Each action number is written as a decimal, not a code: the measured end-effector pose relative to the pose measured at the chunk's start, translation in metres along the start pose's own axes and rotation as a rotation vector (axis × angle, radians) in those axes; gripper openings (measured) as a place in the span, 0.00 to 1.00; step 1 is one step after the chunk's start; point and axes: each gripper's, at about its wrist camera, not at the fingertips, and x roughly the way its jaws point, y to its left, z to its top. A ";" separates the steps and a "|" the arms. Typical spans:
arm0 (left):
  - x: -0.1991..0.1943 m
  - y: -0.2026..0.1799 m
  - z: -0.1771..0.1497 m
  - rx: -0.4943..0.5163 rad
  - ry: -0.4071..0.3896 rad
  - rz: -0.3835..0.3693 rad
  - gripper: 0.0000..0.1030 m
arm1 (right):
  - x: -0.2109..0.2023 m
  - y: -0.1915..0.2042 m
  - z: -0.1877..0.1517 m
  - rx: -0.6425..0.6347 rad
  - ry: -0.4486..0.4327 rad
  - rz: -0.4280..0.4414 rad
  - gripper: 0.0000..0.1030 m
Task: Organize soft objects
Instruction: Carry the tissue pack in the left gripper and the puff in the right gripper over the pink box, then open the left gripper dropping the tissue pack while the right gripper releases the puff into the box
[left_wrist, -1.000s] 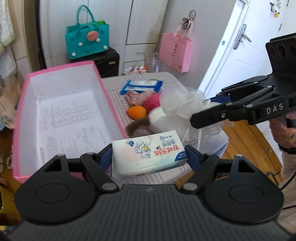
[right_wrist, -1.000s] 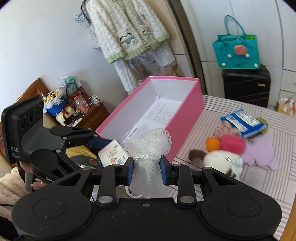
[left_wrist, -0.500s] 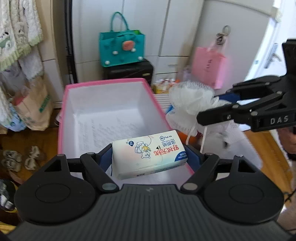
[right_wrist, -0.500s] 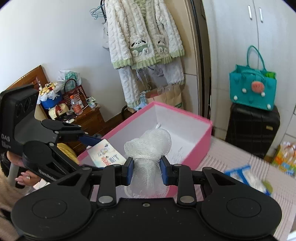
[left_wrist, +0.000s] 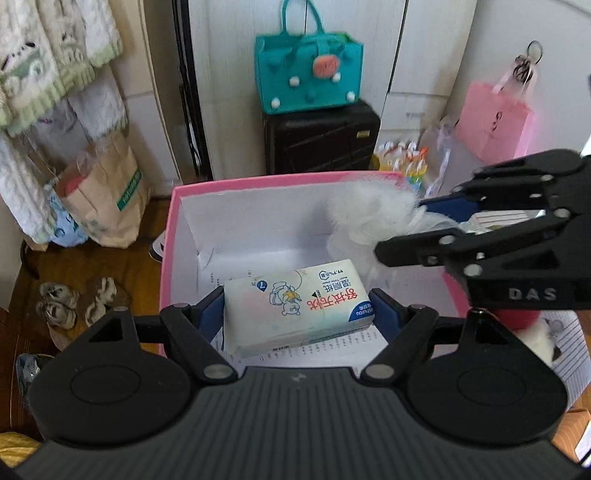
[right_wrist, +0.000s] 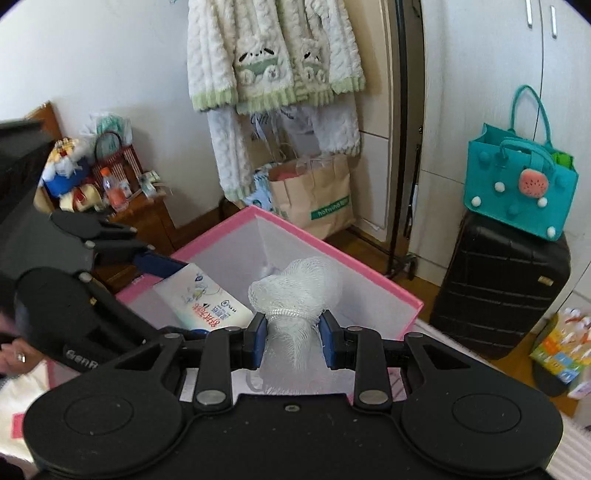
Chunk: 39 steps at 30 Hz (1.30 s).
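Left gripper (left_wrist: 297, 314) clamped wide on a wipes pack (left_wrist: 297, 306), blue fingers (left_wrist: 211, 314) pressed against its two short ends, pack held level above the open pink box (left_wrist: 167, 266) (printed side up, cartoon bear showing). Right gripper (right_wrist: 293, 341) squeezed nearly shut on a white mesh pouf (right_wrist: 295, 288), fingers (right_wrist: 256, 339) pinching its tied neck, ruffled ball sticking out past the tips and over the box interior. Seen from the left wrist camera, right gripper (left_wrist: 417, 229) reaching in from the right with the pouf (left_wrist: 365, 218) over the box's far right corner, close beside the pack but not clearly touching it. From the right wrist camera, left gripper (right_wrist: 162, 266) coming in from the left, pack (right_wrist: 207, 302) tilted over the box's (right_wrist: 369, 266) near left part. Box bottom white with printed paper lying in it, nothing else visible inside. Behind the box, a black suitcase (left_wrist: 321, 136) with a teal bag (left_wrist: 308, 70) on top; a pink bag (left_wrist: 495, 122) hanging at right; a brown paper bag (left_wrist: 107, 192) on the floor at left under hanging fleece clothes (right_wrist: 273, 55). At lower right of the left view, a red-and-white soft toy (left_wrist: 532, 328) on the striped bench (left_wrist: 569, 350), partly hidden by the right gripper's body. A hand (right_wrist: 11, 358) just visible at the left edge.
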 end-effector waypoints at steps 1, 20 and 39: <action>0.004 0.001 0.001 -0.001 0.007 0.004 0.78 | 0.001 -0.003 0.001 -0.007 0.006 -0.003 0.34; 0.036 0.003 0.018 -0.044 0.078 0.070 0.78 | 0.037 0.035 -0.012 -0.416 0.187 -0.106 0.34; 0.028 0.000 0.022 -0.047 0.022 0.063 0.81 | 0.002 0.037 -0.015 -0.338 0.093 -0.135 0.58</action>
